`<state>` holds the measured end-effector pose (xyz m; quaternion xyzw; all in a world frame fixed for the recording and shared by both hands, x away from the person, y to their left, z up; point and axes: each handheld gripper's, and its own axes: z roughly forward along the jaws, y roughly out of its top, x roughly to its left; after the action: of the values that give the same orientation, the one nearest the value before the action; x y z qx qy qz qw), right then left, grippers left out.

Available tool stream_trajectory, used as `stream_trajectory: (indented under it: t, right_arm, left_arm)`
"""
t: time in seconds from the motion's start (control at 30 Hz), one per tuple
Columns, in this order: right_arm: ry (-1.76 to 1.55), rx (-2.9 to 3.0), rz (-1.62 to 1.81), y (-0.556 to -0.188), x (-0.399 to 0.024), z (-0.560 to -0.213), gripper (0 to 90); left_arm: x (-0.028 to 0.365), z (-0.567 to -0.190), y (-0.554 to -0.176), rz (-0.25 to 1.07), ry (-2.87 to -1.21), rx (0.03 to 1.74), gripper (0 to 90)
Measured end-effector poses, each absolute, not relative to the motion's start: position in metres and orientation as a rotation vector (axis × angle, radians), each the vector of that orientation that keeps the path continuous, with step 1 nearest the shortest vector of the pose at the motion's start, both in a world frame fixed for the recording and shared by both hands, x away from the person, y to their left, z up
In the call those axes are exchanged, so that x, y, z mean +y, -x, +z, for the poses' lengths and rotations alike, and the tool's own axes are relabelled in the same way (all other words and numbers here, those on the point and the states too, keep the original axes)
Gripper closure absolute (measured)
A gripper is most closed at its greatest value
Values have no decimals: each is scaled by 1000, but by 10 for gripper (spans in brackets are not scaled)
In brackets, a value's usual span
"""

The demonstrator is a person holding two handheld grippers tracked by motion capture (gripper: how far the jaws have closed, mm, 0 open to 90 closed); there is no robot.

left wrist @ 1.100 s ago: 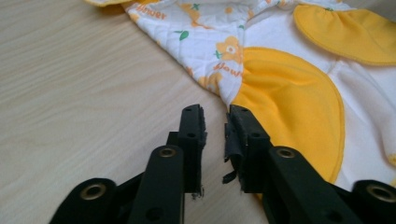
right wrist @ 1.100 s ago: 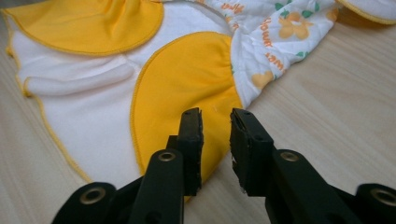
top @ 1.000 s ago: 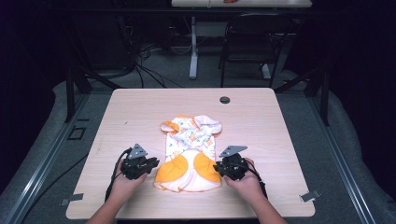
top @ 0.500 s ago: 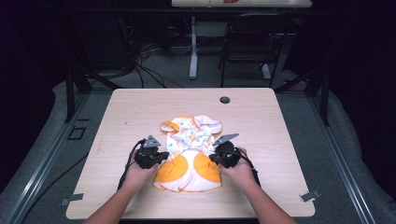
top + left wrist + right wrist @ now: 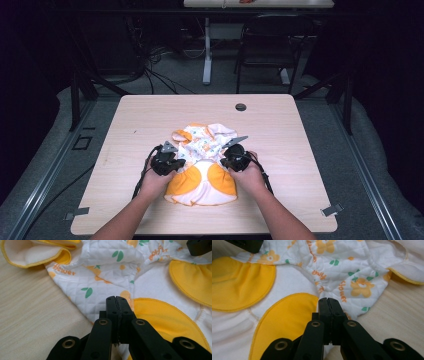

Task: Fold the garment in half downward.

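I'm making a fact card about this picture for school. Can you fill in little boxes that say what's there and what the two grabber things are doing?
surface: wooden table
clothing: small white and orange garment, flower print, lying on the table
left gripper: jaws closed, at the garment's left edge
right gripper: jaws closed, at its right edge
cloth pinched: cannot tell
other item: dark round disc near the far edge

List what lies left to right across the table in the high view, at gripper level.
Bare table → left gripper → garment → right gripper → bare table again.
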<state>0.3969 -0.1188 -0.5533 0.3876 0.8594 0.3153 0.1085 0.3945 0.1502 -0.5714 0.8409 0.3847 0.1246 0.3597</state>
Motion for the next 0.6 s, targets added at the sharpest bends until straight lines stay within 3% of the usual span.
stream_trajectory:
  t: [0.6]
  right_arm:
    - [-1117,2591,902,-388,-121,-566,900]
  left_arm:
    - [154,-575,-384,320,-2235,910,900]
